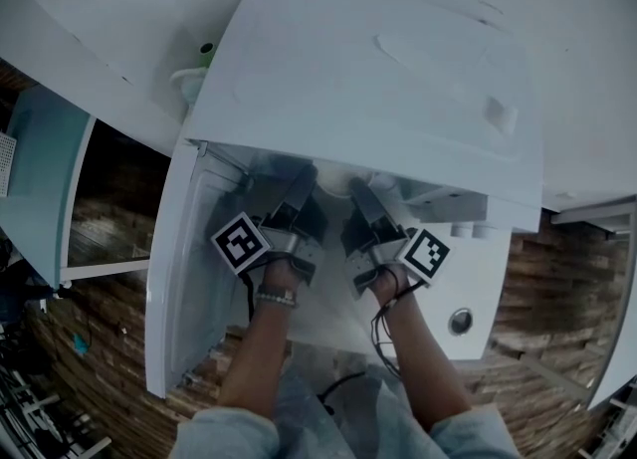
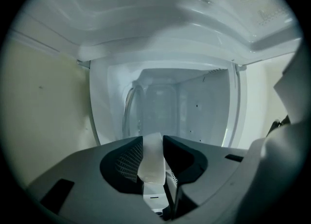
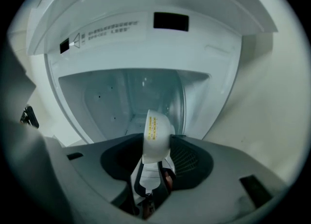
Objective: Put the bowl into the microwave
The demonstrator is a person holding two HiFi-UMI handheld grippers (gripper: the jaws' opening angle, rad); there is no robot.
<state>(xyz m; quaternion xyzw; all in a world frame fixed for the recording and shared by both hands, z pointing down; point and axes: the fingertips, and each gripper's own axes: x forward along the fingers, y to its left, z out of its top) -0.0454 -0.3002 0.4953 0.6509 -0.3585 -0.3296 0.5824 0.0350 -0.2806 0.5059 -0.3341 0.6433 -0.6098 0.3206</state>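
Note:
The white microwave (image 1: pixel 378 79) stands with its door (image 1: pixel 179 268) swung open to the left. Both grippers reach into its cavity (image 2: pixel 194 106) side by side. A white bowl (image 1: pixel 333 180) shows only partly between them, under the microwave's top edge. My left gripper (image 2: pixel 153 139) is shut on a white piece of the bowl's rim (image 2: pixel 151 164). My right gripper (image 3: pixel 159 138) is shut on the opposite rim (image 3: pixel 155 150), which carries a yellow label. The bowl hangs in the cavity mouth (image 3: pixel 121 101); whether it touches the floor inside is hidden.
The control panel with a round knob (image 1: pixel 460 322) is right of the opening. A small green and white object (image 1: pixel 199 64) sits behind the microwave on the white counter (image 1: pixel 90 19). A teal cabinet (image 1: pixel 40 178) stands at the left over wooden flooring (image 1: pixel 109 298).

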